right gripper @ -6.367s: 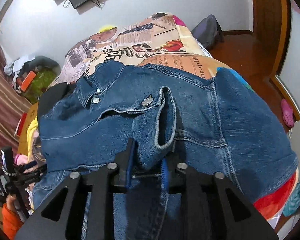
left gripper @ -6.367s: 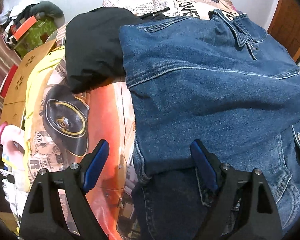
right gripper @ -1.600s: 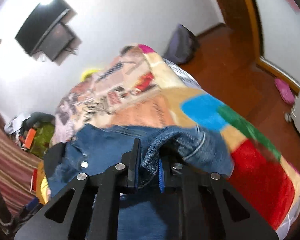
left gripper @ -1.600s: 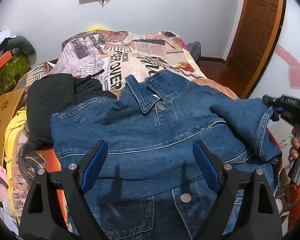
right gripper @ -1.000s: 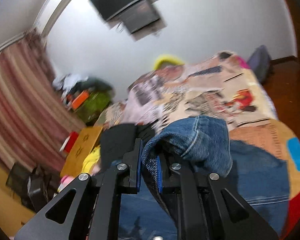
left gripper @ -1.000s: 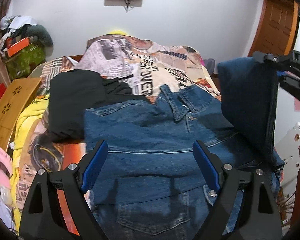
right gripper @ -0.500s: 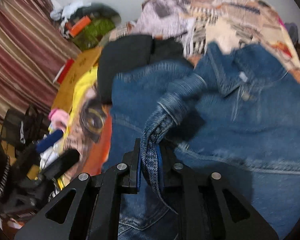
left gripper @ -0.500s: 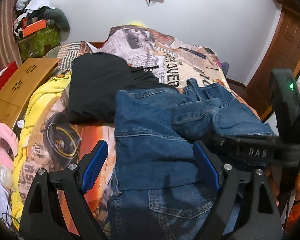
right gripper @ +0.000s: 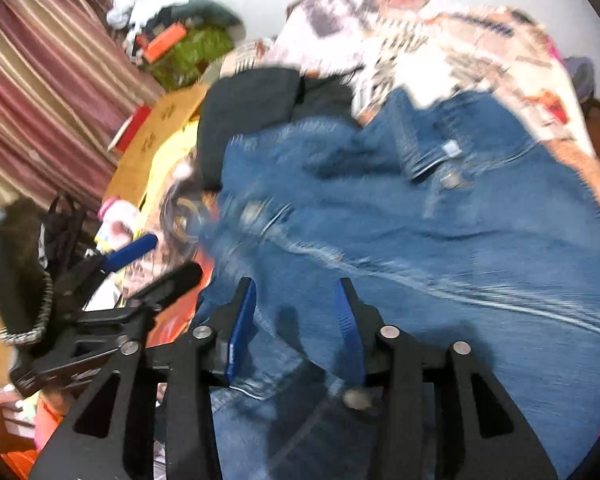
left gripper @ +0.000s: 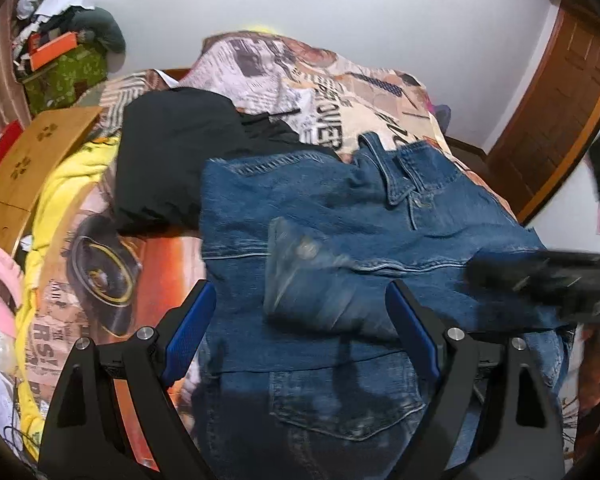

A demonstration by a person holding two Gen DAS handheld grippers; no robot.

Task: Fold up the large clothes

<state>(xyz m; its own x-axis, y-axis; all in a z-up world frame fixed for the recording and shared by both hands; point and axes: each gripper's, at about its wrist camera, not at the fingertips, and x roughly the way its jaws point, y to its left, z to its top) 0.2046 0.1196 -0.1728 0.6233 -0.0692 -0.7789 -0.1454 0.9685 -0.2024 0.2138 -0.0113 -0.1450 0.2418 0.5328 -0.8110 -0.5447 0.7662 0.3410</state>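
Note:
A blue denim jacket (left gripper: 340, 216) lies front-up on the bed, collar toward the far wall. Its right sleeve (left gripper: 308, 280) is folded across the chest, cuff near the middle. My left gripper (left gripper: 300, 320) is open and empty above the jacket's lower part. My right gripper (right gripper: 296, 312) is open and empty above the jacket (right gripper: 420, 240); that view is motion-blurred. The right gripper's body shows blurred at the right of the left wrist view (left gripper: 548, 276). The left gripper shows at the left of the right wrist view (right gripper: 140, 260).
A black garment (left gripper: 168, 160) lies beside the jacket's left shoulder. A yellow cloth (left gripper: 60, 184) and a cardboard piece (left gripper: 32, 152) lie at the bed's left side. The printed bedspread (left gripper: 300, 80) stretches to the wall. A wooden door (left gripper: 560, 120) stands at right.
My right gripper carried the sleeve across the jacket's chest, opened and let it go. The sleeve now lies folded over the front. The left gripper stayed open.

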